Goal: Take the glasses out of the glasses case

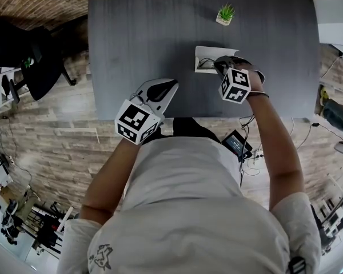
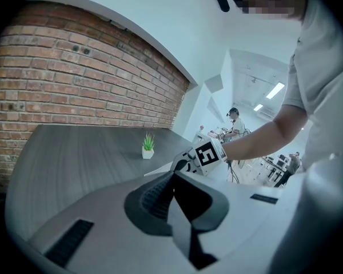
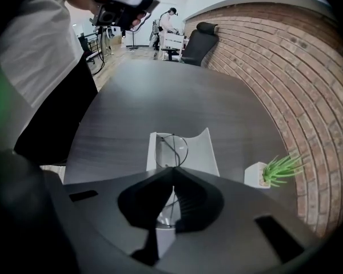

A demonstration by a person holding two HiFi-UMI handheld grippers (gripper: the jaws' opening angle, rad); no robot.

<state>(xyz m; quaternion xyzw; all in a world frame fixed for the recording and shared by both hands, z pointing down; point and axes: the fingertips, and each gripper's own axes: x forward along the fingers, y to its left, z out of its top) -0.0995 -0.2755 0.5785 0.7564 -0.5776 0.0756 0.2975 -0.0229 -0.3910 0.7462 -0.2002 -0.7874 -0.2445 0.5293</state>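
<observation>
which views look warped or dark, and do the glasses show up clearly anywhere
Head view: fisheye bows the table edges, light is even. Left gripper view: the brick wall curves strongly and the corners go black. Right gripper view: same warping, dim bluish cast; the thin glasses read only faintly against the white glasses case.

Light: even, soft; ceiling strips (image 2: pixel 274 90) blown bright.
Edges: bent and darkened in both gripper views.
Cast: cool blue noted.
</observation>
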